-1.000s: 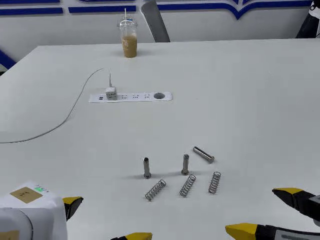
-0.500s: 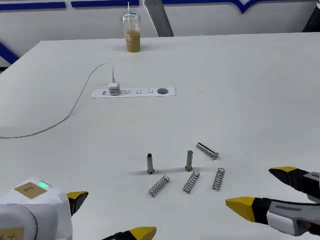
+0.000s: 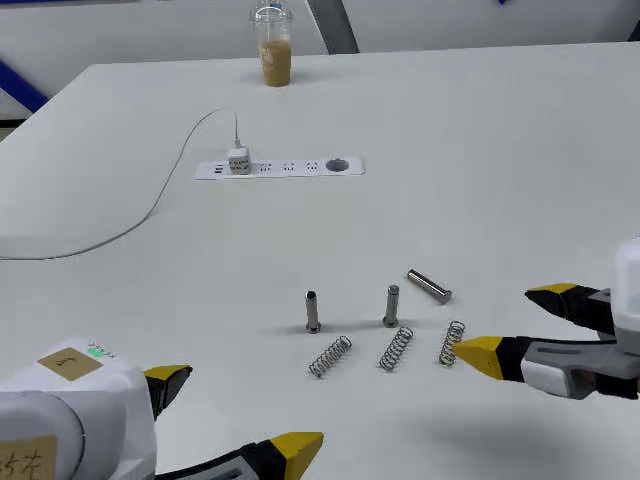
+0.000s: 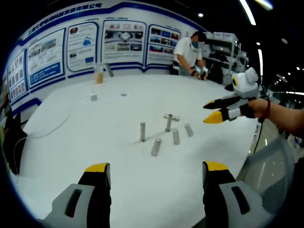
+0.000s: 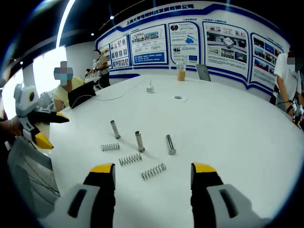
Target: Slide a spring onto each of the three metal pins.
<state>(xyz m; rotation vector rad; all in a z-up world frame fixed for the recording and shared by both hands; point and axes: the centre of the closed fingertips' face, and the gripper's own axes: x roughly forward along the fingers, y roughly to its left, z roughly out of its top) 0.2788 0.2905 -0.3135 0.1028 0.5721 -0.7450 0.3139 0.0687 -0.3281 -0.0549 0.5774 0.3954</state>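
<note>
The left gripper (image 3: 235,412) hangs over the near left of the white table (image 3: 520,140). Its yellow-tipped jaws are spread wide with nothing between them. The right gripper (image 3: 515,325) hangs at the near right, its jaws also well apart and empty. Its nearer tip sits just right of the right spring (image 3: 452,342), close to it but not touching.

The three pins form a loose row near the middle of the table, between the two grippers and a little farther off. The left pin (image 3: 313,311) and the middle pin (image 3: 391,305) stand upright, well apart from each other. The right pin (image 3: 429,286) lies flat on its side, just right of and beyond the middle pin. All three are bare.

The springs lie loose on the table just nearer than the pins, each on a slant and apart from the others. The left spring (image 3: 330,356) is near the left pin and the middle spring (image 3: 396,348) is close below the middle pin, with the right spring at the end of the row.

Farther back lies a power strip (image 3: 300,167) with a white plug (image 3: 238,160) in it. A cable (image 3: 150,210) curves away from it to the left. A cup (image 3: 274,45) of brown drink stands at the far edge
</note>
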